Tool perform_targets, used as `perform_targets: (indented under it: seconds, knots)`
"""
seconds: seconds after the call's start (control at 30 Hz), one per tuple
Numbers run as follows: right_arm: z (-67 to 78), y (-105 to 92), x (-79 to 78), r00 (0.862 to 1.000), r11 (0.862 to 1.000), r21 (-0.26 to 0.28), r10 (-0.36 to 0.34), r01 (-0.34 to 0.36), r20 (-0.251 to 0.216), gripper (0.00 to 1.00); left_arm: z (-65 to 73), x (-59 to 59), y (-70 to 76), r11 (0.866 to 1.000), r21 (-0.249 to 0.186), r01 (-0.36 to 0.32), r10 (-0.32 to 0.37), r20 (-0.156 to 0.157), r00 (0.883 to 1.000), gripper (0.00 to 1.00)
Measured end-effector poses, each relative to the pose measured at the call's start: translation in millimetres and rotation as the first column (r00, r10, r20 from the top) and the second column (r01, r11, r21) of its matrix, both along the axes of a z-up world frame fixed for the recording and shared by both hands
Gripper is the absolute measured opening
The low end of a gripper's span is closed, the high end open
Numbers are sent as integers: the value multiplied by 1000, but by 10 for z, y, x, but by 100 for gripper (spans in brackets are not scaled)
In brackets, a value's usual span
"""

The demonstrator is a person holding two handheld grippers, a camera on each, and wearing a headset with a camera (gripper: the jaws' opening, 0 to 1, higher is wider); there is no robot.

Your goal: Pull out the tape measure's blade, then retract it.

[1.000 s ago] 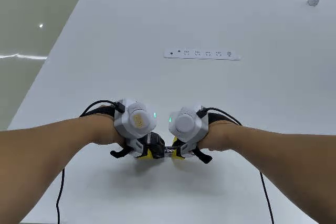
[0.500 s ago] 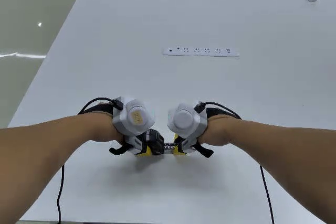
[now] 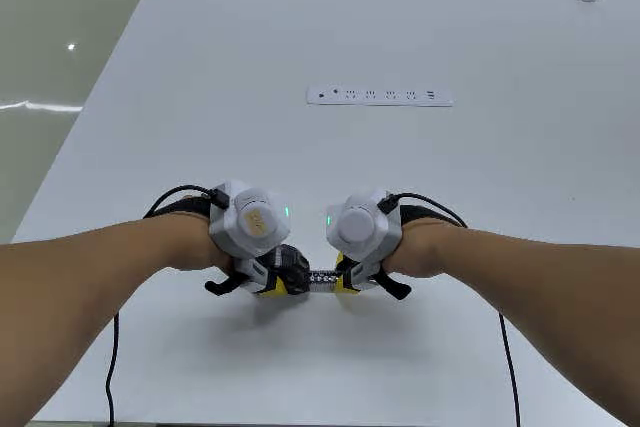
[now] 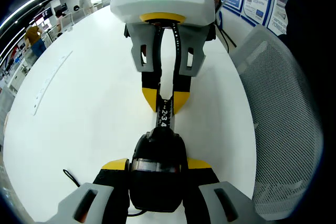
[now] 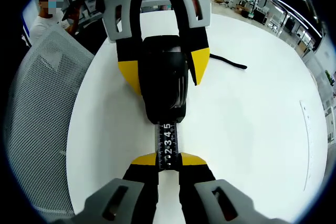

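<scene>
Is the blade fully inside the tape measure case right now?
No, a short numbered stretch of blade spans from the case to the right gripper, which pinches it.

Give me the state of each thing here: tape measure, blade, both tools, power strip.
Tape measure case: clamped in the left tool.
Blade: pulled out a short way, numbers showing.
Left tool: shut on the case.
Right tool: shut on the blade.
Power strip: lying flat, away from both tools.
</scene>
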State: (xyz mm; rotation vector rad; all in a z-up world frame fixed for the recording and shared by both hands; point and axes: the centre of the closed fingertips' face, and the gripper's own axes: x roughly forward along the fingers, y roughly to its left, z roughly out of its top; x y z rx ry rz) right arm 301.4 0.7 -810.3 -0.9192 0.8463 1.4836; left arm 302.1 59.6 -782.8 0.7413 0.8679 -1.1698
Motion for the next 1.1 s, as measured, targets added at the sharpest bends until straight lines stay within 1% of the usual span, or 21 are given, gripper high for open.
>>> perform_targets:
  seconds: [0.2,1.1]
  knots:
    - [1,-54,2,1000,1000,-8,-1,1,0,13,-1,-3,-3,1000,-2,-1,1,1,1000,36]
    - [-8,-128,27,1000,1000,-21,-5,5,-4,13,-6,4,-7,1000,-11,-9,9,-3,1000,36]
